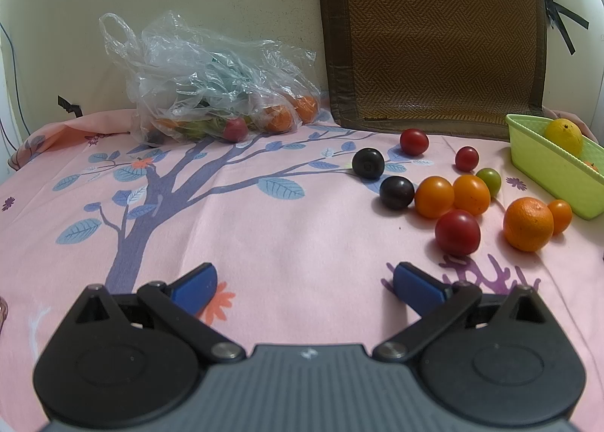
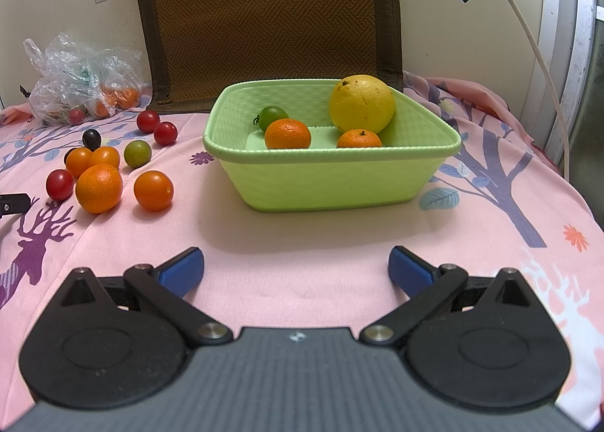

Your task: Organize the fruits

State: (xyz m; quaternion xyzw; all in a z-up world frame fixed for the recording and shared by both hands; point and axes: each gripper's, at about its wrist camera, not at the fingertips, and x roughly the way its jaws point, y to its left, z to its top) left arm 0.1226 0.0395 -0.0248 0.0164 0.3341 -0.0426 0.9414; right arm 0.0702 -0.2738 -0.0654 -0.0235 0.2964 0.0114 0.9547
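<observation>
both hand-held grippers hover spread wide and empty over the pink cloth. the right hand-held gripper faces the green basket straight ahead, which holds a yellow citrus, two small oranges and a green tomato. the left hand-held gripper has the loose fruits ahead to its right, well apart; a plastic bag lies far left.

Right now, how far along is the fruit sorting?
Done: the green basket holds four fruits: a large yellow citrus, two mandarins and a green tomato. In hand: nothing; the left tool and right tool are open and empty. Left: about ten loose fruits on the cloth, plus more in the plastic bag.
</observation>
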